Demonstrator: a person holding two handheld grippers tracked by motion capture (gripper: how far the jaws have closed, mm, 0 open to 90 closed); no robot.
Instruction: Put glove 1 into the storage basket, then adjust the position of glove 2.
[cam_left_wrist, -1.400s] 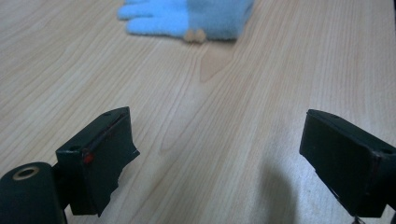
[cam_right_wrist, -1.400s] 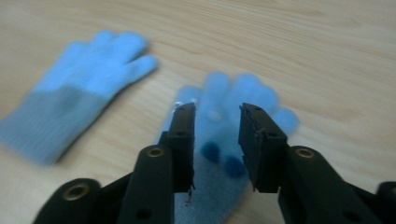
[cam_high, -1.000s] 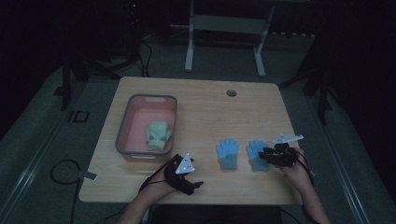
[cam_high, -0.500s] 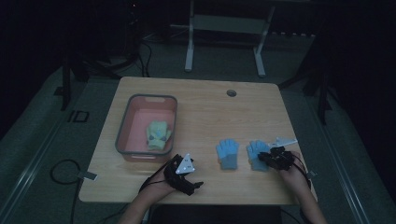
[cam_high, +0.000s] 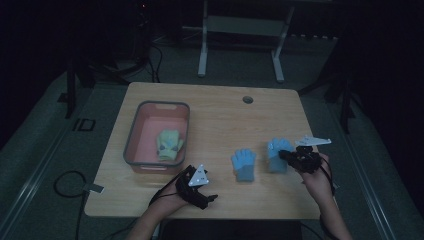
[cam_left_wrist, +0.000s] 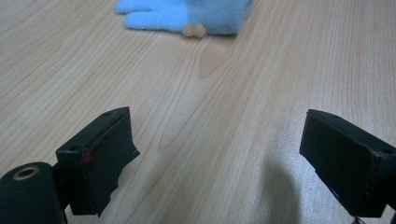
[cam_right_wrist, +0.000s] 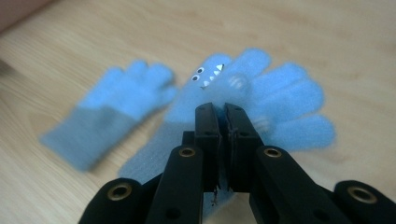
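Gloves are our work here: the blue glove with the monster face (cam_right_wrist: 261, 100) lies at the right of the table (cam_high: 220, 107), and our right gripper (cam_high: 286, 154) has just been closing its jaws on it, so that they now pinch a fold of fleece near the cuff. We judge that grip is for lifting it away. Its plain blue partner (cam_high: 244, 164) lies flat just beside it, toward the middle. Our left gripper (cam_high: 202, 192) rests near the front edge with its jaws wide apart and nothing between them, probably waiting its turn for that second glove. Farther left stands the pink bin (cam_high: 134, 135), already holding a yellow-green glove (cam_high: 169, 145), which suggests where the blue pair belongs.
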